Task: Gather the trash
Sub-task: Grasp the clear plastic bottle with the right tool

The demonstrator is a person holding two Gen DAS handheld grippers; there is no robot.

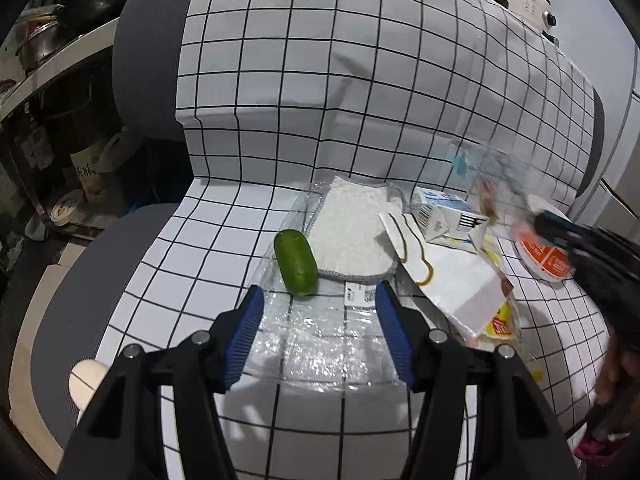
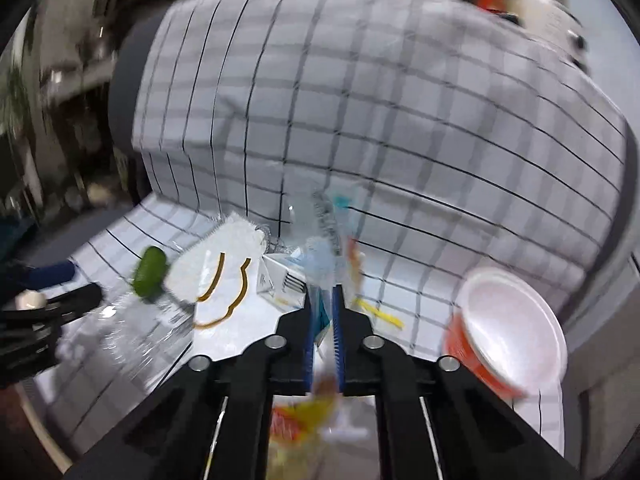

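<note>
My left gripper (image 1: 320, 292) stands open above a crinkled clear plastic sheet (image 1: 320, 348), which lies flat between and under its blue pads. Just beyond lie a green cucumber piece (image 1: 296, 262) and a white cloth (image 1: 352, 232). To the right are a white paper bag with gold handles (image 1: 440, 280), a small milk carton (image 1: 444, 216) and a yellow wrapper (image 1: 500, 322). My right gripper (image 2: 325, 292) is shut on a clear plastic wrapper (image 2: 320, 240) that sticks up from its jaws, blurred. In the left wrist view the right gripper (image 1: 550, 220) shows at the right edge.
A white, black-checked cloth (image 1: 360, 80) covers the grey seat and backrest. An orange and white paper bowl (image 2: 508, 320) lies on its side at the right. A shelf with pots (image 1: 44, 40) stands left. A pale round object (image 1: 86, 380) sits near the front left edge.
</note>
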